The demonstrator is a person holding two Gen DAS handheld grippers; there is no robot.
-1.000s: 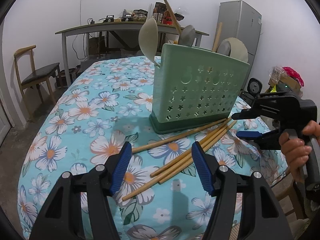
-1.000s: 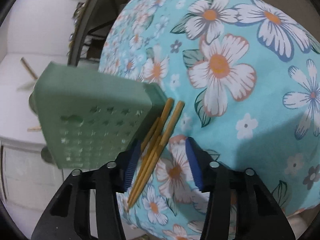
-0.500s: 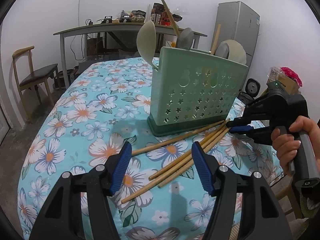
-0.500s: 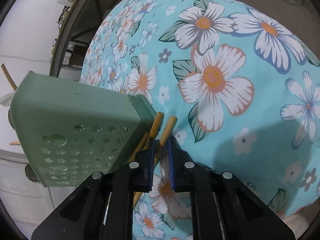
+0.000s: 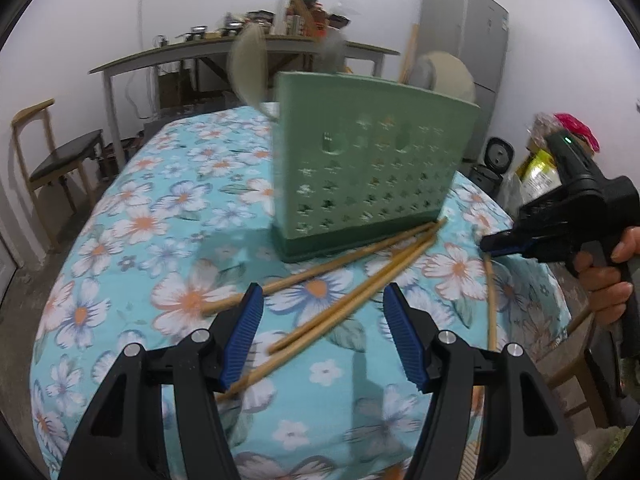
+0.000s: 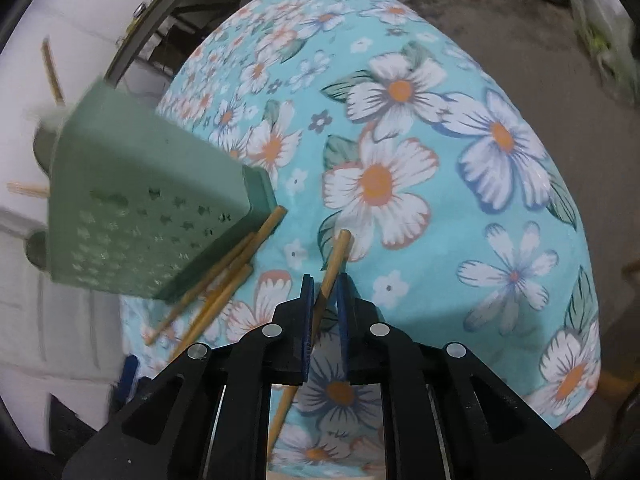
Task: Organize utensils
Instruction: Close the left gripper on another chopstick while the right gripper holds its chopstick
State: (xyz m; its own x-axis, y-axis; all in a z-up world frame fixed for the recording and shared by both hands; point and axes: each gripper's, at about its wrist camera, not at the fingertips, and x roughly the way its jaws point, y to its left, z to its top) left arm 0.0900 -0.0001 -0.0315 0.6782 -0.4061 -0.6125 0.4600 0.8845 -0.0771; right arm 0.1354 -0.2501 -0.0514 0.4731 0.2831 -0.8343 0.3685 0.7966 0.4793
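Note:
A green perforated utensil holder (image 5: 368, 172) stands on the floral tablecloth (image 5: 140, 220), with ladles and spoons (image 5: 248, 64) sticking out of its top. Several wooden chopsticks (image 5: 360, 280) lie loose against its base. My left gripper (image 5: 323, 292) hovers open over the near ends of those chopsticks and touches none. My right gripper (image 6: 325, 280) is shut on one chopstick (image 6: 334, 260), which is apart from the loose chopsticks (image 6: 224, 276) beside the holder (image 6: 140, 208). In the left wrist view the right gripper (image 5: 496, 246) is at the right, the held chopstick (image 5: 490, 300) hanging steeply below it.
Beyond the bed-like table are a wooden chair (image 5: 60, 156) at the left, a cluttered grey table (image 5: 240, 46) at the back and a grey fridge (image 5: 468, 40) at the right. A rice cooker (image 5: 496, 160) and bags sit on the floor by the right edge.
The right gripper's jaws closed on one chopstick from the pile, then rolled and pulled it away from the others. The left gripper stayed open in much the same place.

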